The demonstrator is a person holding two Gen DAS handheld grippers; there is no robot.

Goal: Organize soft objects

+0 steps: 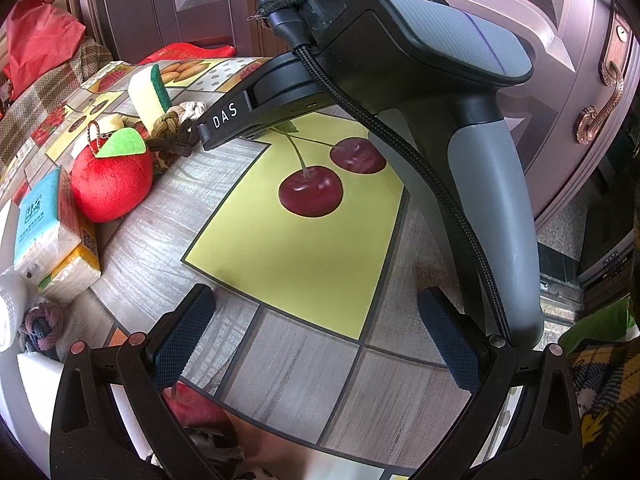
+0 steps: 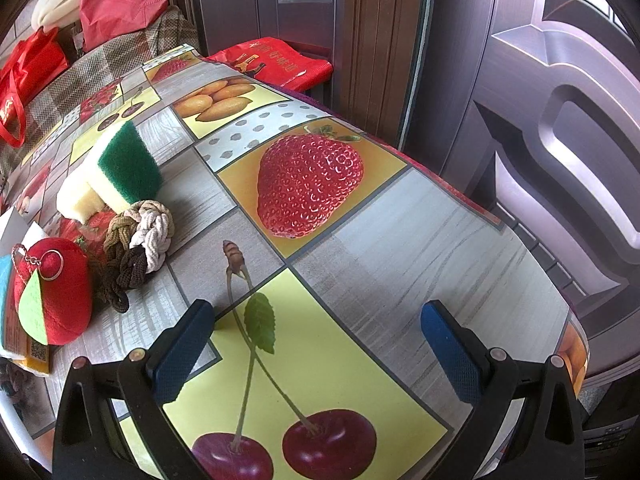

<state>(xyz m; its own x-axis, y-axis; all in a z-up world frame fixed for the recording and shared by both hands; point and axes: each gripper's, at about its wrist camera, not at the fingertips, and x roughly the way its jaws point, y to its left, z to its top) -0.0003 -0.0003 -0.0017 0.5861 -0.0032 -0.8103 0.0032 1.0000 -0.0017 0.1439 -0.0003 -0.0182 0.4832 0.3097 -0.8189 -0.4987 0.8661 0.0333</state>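
A red plush apple (image 1: 112,184) with a green leaf and key chain lies on the fruit-print table at the left; it also shows in the right wrist view (image 2: 54,292). Beside it lie a brown-and-white knotted rope toy (image 1: 176,130) (image 2: 138,240) and a yellow sponge with a green scouring side (image 1: 148,94) (image 2: 116,168). Tissue packs (image 1: 52,232) lie in front of the apple. My left gripper (image 1: 316,336) is open and empty above the cherry print. My right gripper (image 2: 318,344) is open and empty; its body (image 1: 400,80) crosses the left wrist view, with its tip near the rope toy.
A white basket (image 1: 10,312) holding a purple rope toy (image 1: 40,326) sits at the table's left edge. Red bags (image 2: 120,0) and a checked blanket (image 2: 132,52) lie behind the table. A metal door (image 2: 540,120) stands close on the right. The tablecloth (image 2: 420,240) ends near it.
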